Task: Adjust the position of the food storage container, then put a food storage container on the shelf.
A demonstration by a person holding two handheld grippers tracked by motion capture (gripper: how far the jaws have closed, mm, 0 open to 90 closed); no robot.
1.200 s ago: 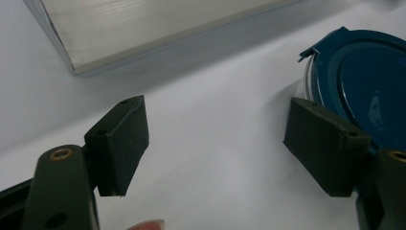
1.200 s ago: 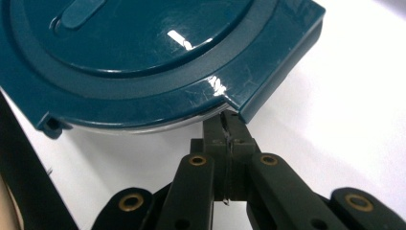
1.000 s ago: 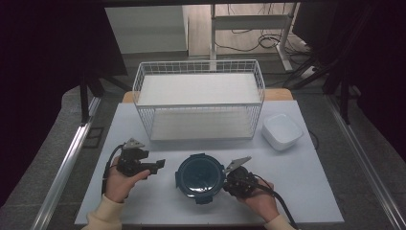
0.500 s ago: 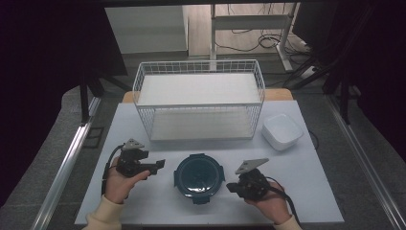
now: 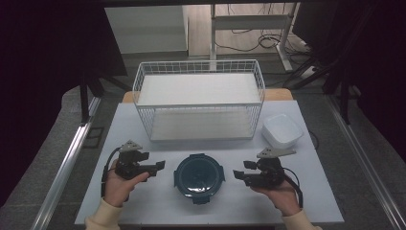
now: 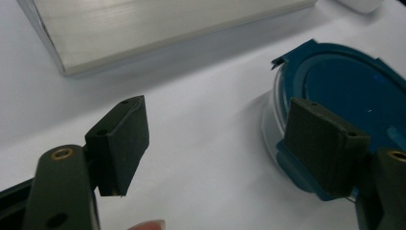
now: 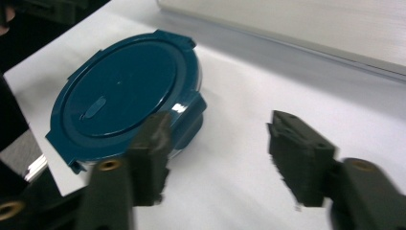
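1. The room behind is dark, with cables on the floor; my work sits on a white bench (image 5: 143,211) with a white wire basket (image 5: 198,103) at its far side and a small white tub (image 5: 281,130) beyond my right tool.
2. The round container (image 5: 198,177), clear-bodied with a dark blue clip-on lid, stands on the bench between my two tools, apart from both.
3. My left tool (image 5: 160,165) points at the container from its left, jaws well apart and holding nothing. In the left gripper view the container's rim lies just past my far jaw.
4. My right tool (image 5: 238,175) has just been opening; its jaws stand wide with only bare bench between them, and the container lies off beyond its left jaw.
5. I judge the container rigid plastic, light if empty, though I cannot tell its contents through the lid.
6. The lid's top is smooth and glossy, so likely slippery; the flat dome offers no purchase.
7. The better hold is at the rim, on a latch tab (image 7: 189,112) or across the side wall, steadying one side while the other works.
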